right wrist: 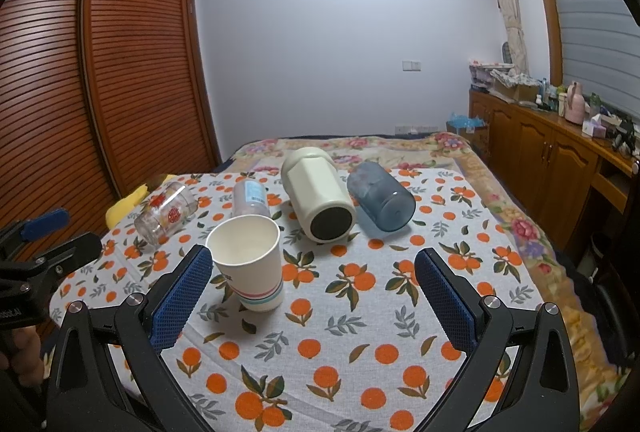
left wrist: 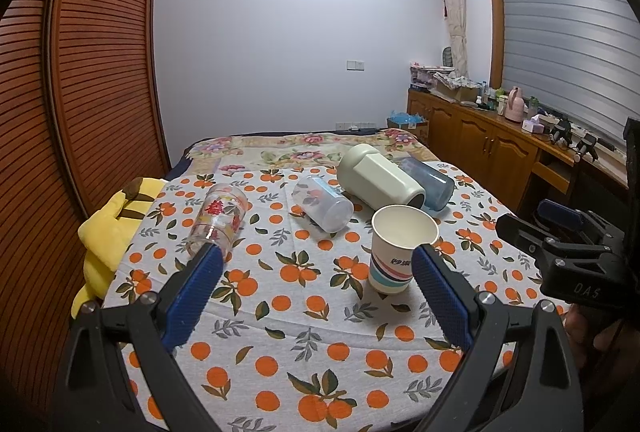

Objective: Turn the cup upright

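Note:
A striped paper cup (left wrist: 398, 250) (right wrist: 250, 266) stands upright on the orange-print cloth (left wrist: 312, 312). Lying on their sides behind it are a clear glass with red print (left wrist: 218, 218) (right wrist: 166, 211), a clear plastic cup (left wrist: 322, 203) (right wrist: 250, 197), a cream mug (left wrist: 380, 177) (right wrist: 316, 193) and a blue-grey cup (left wrist: 432, 185) (right wrist: 380, 195). My left gripper (left wrist: 318, 256) is open and empty, with the paper cup just inside its right finger. My right gripper (right wrist: 314, 260) is open and empty, with the paper cup by its left finger.
A yellow plush toy (left wrist: 106, 232) lies at the cloth's left edge. A slatted wooden wardrobe (left wrist: 80, 71) stands on the left. A wooden cabinet (left wrist: 480, 135) with bottles runs along the right wall. A floral blanket (right wrist: 360, 147) covers the bed behind the cloth.

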Available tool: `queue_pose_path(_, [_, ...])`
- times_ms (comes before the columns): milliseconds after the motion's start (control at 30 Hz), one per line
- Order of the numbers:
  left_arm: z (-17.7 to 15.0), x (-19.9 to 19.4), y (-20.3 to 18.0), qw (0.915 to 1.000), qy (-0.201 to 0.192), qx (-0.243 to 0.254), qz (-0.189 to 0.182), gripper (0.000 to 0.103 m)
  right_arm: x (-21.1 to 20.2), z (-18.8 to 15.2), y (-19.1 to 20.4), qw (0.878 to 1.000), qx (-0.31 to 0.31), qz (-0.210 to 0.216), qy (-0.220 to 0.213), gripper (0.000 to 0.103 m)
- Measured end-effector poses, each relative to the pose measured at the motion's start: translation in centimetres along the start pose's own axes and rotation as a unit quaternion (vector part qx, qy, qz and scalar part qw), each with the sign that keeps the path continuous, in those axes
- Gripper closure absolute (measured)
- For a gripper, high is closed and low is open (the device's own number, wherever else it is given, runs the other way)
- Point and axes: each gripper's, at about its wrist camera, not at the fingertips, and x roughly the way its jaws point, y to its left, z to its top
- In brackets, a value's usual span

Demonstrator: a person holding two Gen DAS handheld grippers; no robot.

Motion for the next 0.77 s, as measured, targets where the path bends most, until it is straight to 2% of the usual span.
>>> queue_pose_path(767, [0.22, -0.17, 0.42, 1.0000, -0.005, -0.001, 0.001, 0.007, 0.04, -0.10, 0.07, 1.000, -0.001, 0.000, -0.001, 0.000])
